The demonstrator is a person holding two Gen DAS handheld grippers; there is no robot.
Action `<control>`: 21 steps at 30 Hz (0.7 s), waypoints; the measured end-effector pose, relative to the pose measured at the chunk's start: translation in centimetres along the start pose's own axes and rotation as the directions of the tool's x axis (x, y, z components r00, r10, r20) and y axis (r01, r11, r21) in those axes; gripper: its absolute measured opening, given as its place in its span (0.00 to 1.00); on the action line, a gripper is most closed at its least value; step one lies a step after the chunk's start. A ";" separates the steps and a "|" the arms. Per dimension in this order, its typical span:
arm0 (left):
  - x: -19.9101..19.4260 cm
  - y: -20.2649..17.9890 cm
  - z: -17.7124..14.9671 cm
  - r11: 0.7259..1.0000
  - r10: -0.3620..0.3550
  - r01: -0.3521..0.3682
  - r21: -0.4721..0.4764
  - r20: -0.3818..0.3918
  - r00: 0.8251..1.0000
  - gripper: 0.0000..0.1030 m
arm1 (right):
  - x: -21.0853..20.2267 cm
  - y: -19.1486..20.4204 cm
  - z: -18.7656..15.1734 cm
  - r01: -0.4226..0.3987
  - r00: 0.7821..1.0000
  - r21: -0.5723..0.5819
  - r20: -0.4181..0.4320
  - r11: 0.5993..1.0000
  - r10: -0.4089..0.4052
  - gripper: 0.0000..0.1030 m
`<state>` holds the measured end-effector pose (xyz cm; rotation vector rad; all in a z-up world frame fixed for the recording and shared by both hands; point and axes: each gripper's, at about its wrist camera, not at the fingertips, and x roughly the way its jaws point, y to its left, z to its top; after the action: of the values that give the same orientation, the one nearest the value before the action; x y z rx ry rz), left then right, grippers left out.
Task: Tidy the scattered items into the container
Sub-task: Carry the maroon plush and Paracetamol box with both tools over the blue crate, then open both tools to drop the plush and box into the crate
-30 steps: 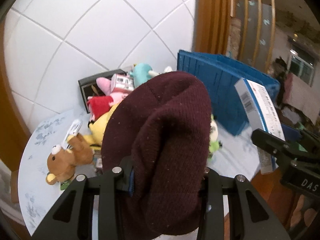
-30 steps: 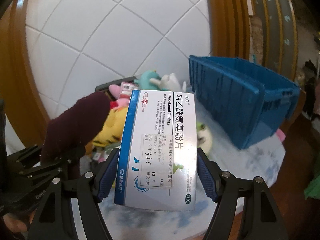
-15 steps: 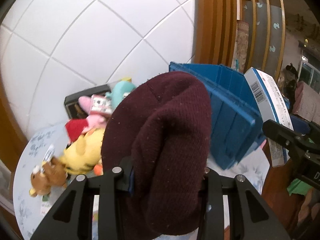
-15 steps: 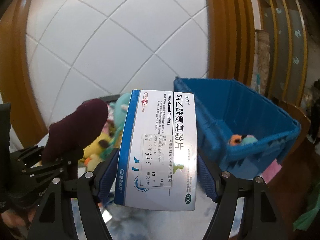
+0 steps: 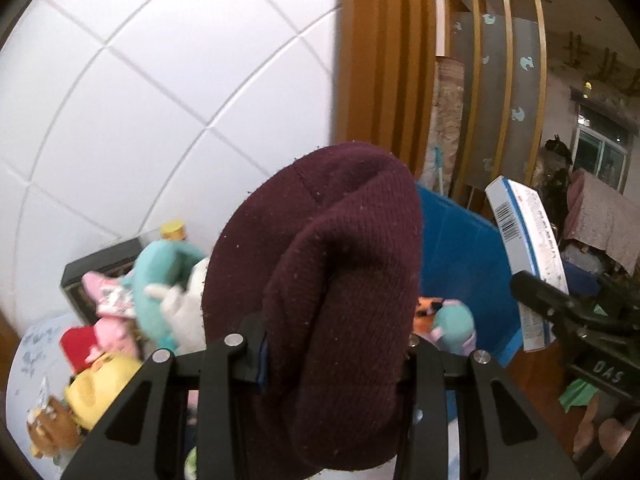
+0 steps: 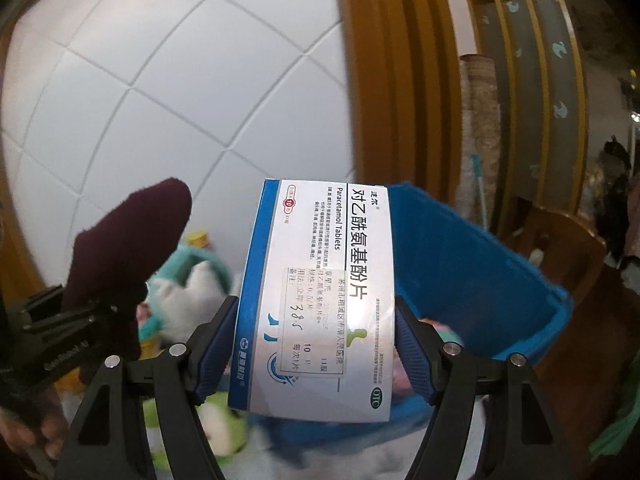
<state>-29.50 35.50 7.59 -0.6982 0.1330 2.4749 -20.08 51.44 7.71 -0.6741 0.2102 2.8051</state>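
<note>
Left wrist: fingers clamp beanie, right fingers clamp pill box — few toys in blue bin, plush pile left on tabletop.

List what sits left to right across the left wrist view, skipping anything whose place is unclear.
Brown bear plush → yellow plush → teal plush → maroon beanie held in the left claw → blue bin → tablet box → right claw.
</note>
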 end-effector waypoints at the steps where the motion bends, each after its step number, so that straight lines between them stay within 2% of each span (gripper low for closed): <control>1: 0.8 -1.2 0.7 1.000 -0.003 0.003 0.003 0.002 1.000 0.36 | 0.6 -1.3 0.6 0.006 1.000 -0.003 -0.002 1.000 -0.006 0.72; 7: 6.4 -9.2 4.5 0.999 -0.004 0.004 -0.037 -0.005 1.000 0.36 | 5.3 -9.7 3.1 -0.001 0.999 -0.044 -0.041 0.999 -0.001 0.72; 12: 13.0 -15.1 5.1 0.999 0.008 -0.014 -0.044 -0.123 0.992 0.36 | 9.9 -16.1 3.7 -0.035 0.992 -0.058 -0.123 0.998 0.028 0.72; 17: 18.0 -17.0 4.4 0.995 0.072 -0.085 -0.051 -0.219 0.973 0.36 | 13.7 -20.1 3.4 -0.069 0.980 -0.053 -0.190 0.996 0.058 0.72; 21: 19.5 -16.8 4.0 0.991 0.108 -0.125 -0.056 -0.240 0.965 0.36 | 14.9 -20.8 3.3 -0.098 0.975 -0.058 -0.206 0.994 0.084 0.72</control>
<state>-36.07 60.13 2.04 -1.0430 0.1809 2.5090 -28.71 75.11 2.01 -0.9925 0.1880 2.8386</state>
